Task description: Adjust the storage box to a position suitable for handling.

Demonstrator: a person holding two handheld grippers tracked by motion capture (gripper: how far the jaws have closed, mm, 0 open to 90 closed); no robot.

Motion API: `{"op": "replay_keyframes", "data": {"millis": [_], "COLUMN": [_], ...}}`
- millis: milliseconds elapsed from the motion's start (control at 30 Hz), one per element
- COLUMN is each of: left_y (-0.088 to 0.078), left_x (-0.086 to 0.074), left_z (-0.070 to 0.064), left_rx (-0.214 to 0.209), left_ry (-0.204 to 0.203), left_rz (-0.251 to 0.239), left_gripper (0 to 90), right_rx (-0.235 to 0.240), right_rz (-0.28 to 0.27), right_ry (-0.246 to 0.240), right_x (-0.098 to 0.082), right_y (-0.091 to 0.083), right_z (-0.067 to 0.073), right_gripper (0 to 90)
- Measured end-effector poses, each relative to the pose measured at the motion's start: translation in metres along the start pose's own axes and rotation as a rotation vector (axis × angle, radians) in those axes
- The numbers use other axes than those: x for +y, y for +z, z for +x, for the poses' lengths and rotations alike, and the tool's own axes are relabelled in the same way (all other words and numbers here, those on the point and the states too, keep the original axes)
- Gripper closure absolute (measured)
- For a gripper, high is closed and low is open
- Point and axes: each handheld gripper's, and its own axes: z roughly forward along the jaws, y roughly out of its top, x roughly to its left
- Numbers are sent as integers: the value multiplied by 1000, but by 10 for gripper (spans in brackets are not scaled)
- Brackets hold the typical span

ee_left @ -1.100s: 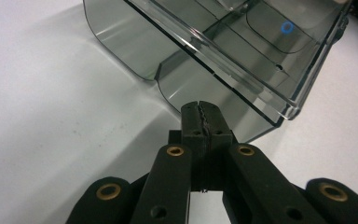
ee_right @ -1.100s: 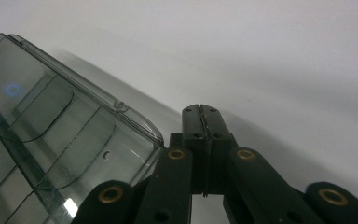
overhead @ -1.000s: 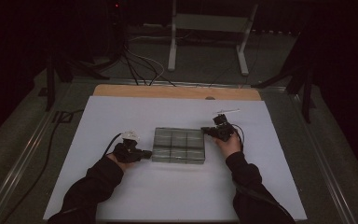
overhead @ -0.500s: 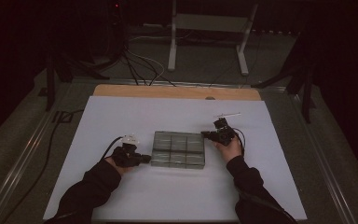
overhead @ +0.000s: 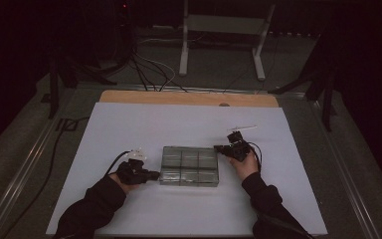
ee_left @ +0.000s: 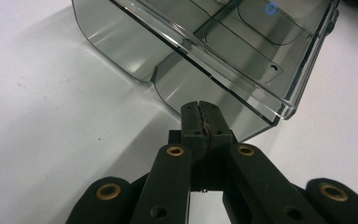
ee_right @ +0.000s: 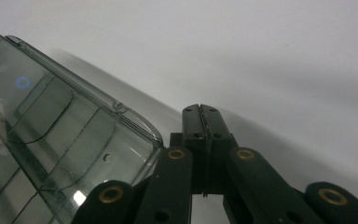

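Paper sheet (overhead: 129, 124) keeps the smoky clear compartment box (overhead: 189, 166) sliding easily at mid-table. You flank it: left gripper (ee_left: 200, 108) clenched empty at its near-left wall, right gripper (ee_right: 201, 110) clenched empty beside its far-right corner, likely to nudge it.

Lying flat near the middle of the white sheet (overhead: 189, 124): smoky clear plastic organizer box (overhead: 189, 165), rectangular, lid shut, split into small compartments, sitting between both hands, long sides facing the person.
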Motion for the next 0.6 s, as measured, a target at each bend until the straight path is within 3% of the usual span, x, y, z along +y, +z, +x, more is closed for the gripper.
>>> {"op": "replay_keyframes", "data": {"millis": [367, 600], "left_y": [-5, -8], "left_x": [-9, -17], "left_z": [-11, -20], "left_rx": [-19, -36], "left_ry": [13, 22], "left_rz": [13, 13], "left_gripper": [900, 900], "right_rx": [26, -7], "right_rz": [15, 34], "right_ry": [26, 4], "right_x": [-14, -22], "right_y": [-6, -13], "right_z": [12, 23], "right_gripper": [900, 900]}}
